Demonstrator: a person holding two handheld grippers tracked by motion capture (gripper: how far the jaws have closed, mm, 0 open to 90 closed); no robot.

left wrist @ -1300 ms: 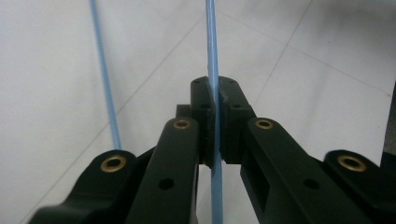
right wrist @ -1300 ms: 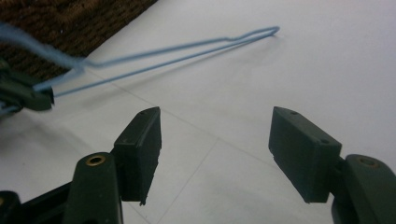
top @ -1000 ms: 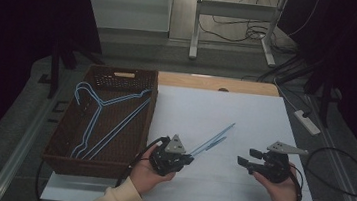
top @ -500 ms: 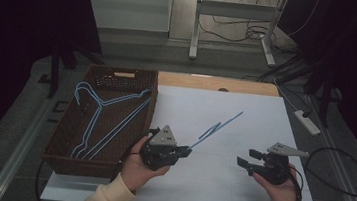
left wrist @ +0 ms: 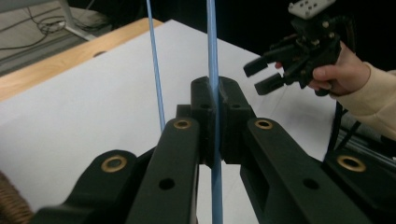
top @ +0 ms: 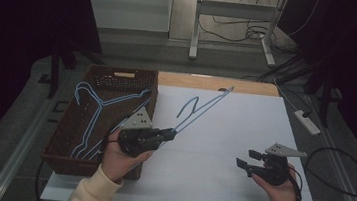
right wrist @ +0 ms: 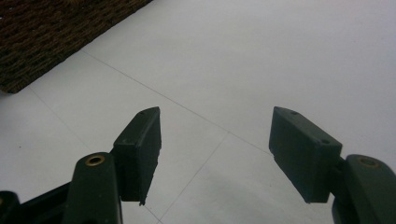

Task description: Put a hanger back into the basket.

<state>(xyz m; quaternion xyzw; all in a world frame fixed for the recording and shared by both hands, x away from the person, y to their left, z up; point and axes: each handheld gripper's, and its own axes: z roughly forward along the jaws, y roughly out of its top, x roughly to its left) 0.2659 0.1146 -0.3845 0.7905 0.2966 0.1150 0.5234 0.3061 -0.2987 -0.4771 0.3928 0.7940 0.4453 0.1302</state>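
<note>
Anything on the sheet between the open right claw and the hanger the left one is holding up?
No. In the high view, only bare white sheet lies between the right claw and the blue hanger.

We see a thin blue hanger [top: 201, 108], smooth like coated wire, clamped between the matt black, plastic-looking pads of the left gripper [left wrist: 215, 100], whose arms carry small brass-coloured rivets. The right gripper [right wrist: 215, 154] has the same dull black finish, its pad faces slightly rough. The table [top: 233, 136] wears a smooth, matt white sheet with faint seams, and bare pale wood shows along its far edge. The basket [top: 70, 134] is dark brown, coarse woven wicker.
</note>
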